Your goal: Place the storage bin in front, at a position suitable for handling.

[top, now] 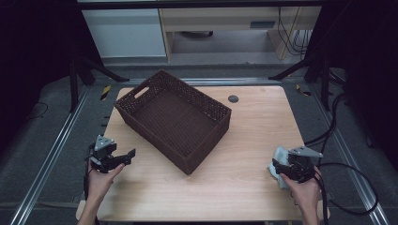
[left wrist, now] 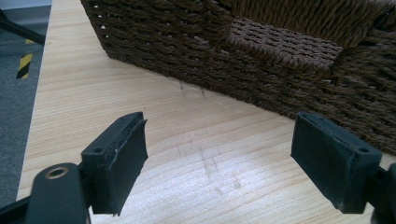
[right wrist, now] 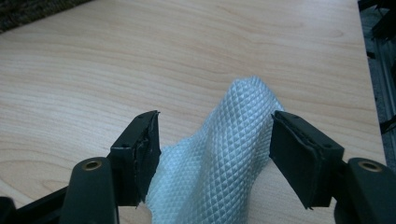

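My right gripper [right wrist: 215, 140] stood apart around the pale cloth [right wrist: 224, 158] near the desk's [top: 244, 154] right edge, not clamping it. My left gripper [left wrist: 217, 154] was apart, empty, facing the basket [top: 173, 117].

The high view looks forward and down over the whole bench [top: 244, 183]. Each gripper view sits low and close to the wood, the left one facing the wicker basket [left wrist: 261, 60] (also central from above), the right one a pale cloth [right wrist: 224, 158].
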